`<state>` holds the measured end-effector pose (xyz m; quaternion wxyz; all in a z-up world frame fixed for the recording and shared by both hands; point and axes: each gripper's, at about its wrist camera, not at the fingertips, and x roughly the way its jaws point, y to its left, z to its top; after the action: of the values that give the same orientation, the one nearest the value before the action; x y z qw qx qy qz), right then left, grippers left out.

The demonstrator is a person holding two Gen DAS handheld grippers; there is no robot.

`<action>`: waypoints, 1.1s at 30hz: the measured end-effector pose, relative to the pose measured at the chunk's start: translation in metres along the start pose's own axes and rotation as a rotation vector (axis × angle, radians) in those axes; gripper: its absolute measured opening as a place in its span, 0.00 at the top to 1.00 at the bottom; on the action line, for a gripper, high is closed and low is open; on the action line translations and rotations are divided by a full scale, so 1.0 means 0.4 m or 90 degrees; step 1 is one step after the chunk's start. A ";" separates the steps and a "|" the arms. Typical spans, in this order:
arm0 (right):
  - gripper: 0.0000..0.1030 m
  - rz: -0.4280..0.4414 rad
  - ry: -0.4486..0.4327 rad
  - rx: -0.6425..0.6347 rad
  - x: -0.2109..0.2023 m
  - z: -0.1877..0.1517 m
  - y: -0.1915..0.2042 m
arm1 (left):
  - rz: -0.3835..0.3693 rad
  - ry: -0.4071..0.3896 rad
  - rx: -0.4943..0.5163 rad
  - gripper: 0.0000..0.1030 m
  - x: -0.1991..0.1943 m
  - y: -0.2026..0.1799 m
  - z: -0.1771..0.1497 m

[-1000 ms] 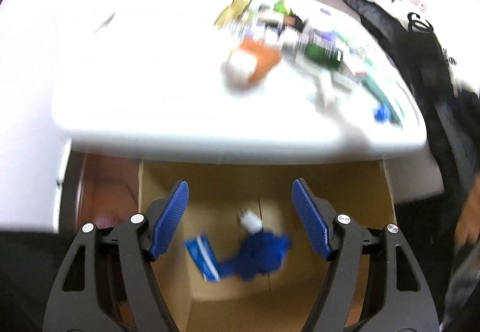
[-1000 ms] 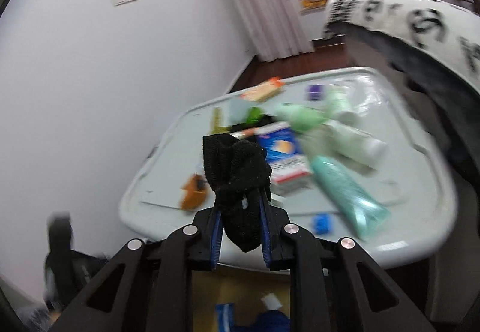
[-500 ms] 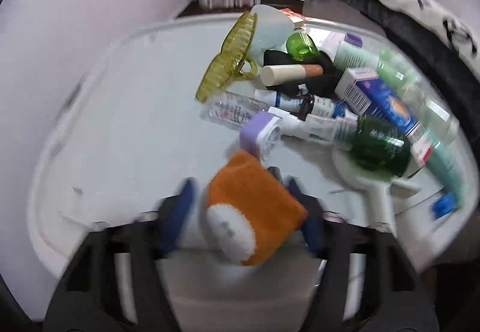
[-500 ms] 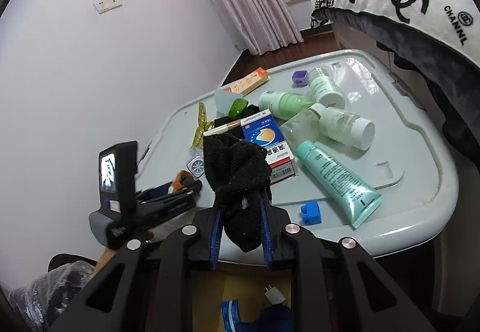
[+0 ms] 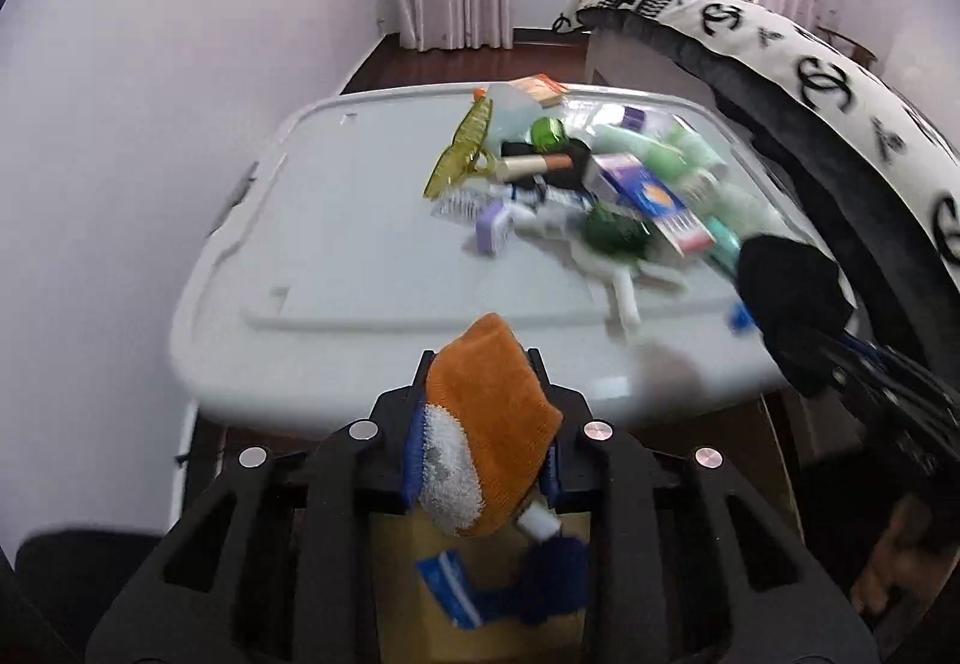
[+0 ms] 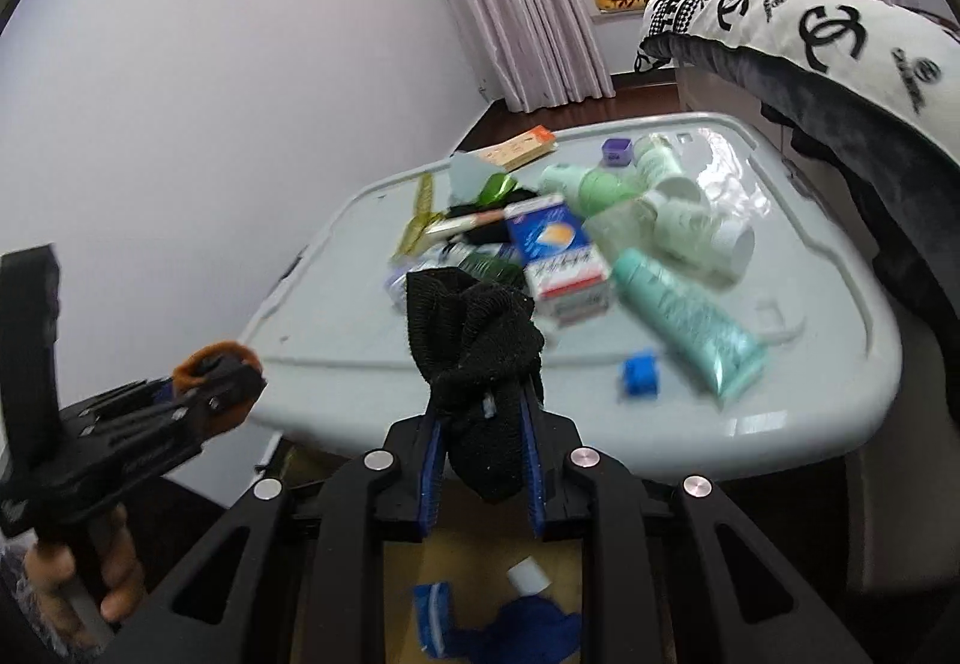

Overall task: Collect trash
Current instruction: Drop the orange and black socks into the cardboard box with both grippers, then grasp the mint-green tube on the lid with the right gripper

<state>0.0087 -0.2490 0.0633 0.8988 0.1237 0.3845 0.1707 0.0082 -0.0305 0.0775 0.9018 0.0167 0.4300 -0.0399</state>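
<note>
left gripper (image 5: 480, 454) is pinching an orange and white sock (image 5: 486, 424) between its blue pads. half a second ago the same sock lay on the white table (image 5: 360, 244) with the jaws closing around it; now it is lifted clear of the tabletop and sits nearer than the table's front edge. directly below the gripper is the cardboard box (image 5: 510, 622), which already contains a blue sock (image 5: 540, 586), a blue and white wrapper (image 5: 447, 586) and a small white piece (image 5: 540, 523).

right gripper (image 6: 483, 460) is pressed together on a black sock (image 6: 474, 358), as it was one second ago. it hangs in front of the table edge, with the cardboard box (image 6: 480, 574) below and slightly ahead of its fingertips.

consequence for the task: both grippers now carry an item, and both are positioned over or close to the box opening. the pick stage for these two items appears complete; the release stage is judged to be next. each sock is soft and drapes past the pads, so it should fall freely once the jaws spread.

ahead of both grippers, a cluster of bottles, tubes, a blue box (image 6: 555, 250) and a yellow hair clip (image 5: 462, 154) remains on the table. a small blue block (image 6: 641, 375) lies near the front edge, to the right of the right gripper.
</note>
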 end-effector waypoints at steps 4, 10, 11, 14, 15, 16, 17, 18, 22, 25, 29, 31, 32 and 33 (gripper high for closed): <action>0.79 -0.013 0.036 -0.001 -0.030 -0.128 0.050 | -0.006 0.022 -0.001 0.73 -0.015 -0.007 -0.133; 0.79 -0.051 0.135 -0.038 0.004 -0.228 0.082 | -0.025 0.181 -0.025 0.73 0.124 0.013 -0.275; 0.79 -0.057 0.139 -0.039 0.008 -0.229 0.081 | -0.025 0.197 -0.035 0.73 0.140 0.022 -0.279; 0.76 -0.068 0.161 -0.031 0.026 -0.236 0.071 | -0.013 0.218 -0.035 0.72 0.163 0.024 -0.286; 0.75 -0.071 0.167 -0.028 0.029 -0.242 0.068 | -0.011 0.221 -0.033 0.71 0.167 0.022 -0.287; 0.70 -0.074 0.172 -0.026 0.033 -0.247 0.066 | -0.009 0.227 -0.029 0.68 0.172 0.020 -0.287; 0.62 -0.078 0.175 -0.025 0.034 -0.249 0.065 | -0.006 0.230 -0.026 0.67 0.171 0.020 -0.290; 0.55 -0.081 0.175 -0.024 0.035 -0.248 0.063 | -0.004 0.234 -0.023 0.62 0.175 0.018 -0.291; 0.45 -0.085 0.161 -0.024 0.027 -0.245 0.062 | 0.018 0.230 -0.014 0.36 0.172 0.015 -0.292; 0.45 -0.083 0.160 -0.018 0.026 -0.243 0.057 | 0.020 0.226 -0.012 0.34 0.169 0.013 -0.292; 0.45 -0.066 0.152 0.001 0.020 -0.232 0.046 | 0.022 0.229 -0.011 0.34 0.171 0.012 -0.294; 0.45 -0.051 0.135 0.026 0.007 -0.204 0.028 | 0.019 0.228 -0.016 0.34 0.168 0.011 -0.291; 0.45 -0.050 0.123 0.036 0.001 -0.180 0.013 | 0.019 0.225 -0.020 0.34 0.167 0.015 -0.289; 0.45 -0.052 0.117 0.039 -0.001 -0.159 0.000 | 0.019 0.222 -0.022 0.34 0.169 0.020 -0.287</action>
<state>-0.0381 -0.2434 0.0207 0.8618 0.1191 0.4750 0.1324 -0.0376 -0.0191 -0.0471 0.8143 0.0143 0.5801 -0.0159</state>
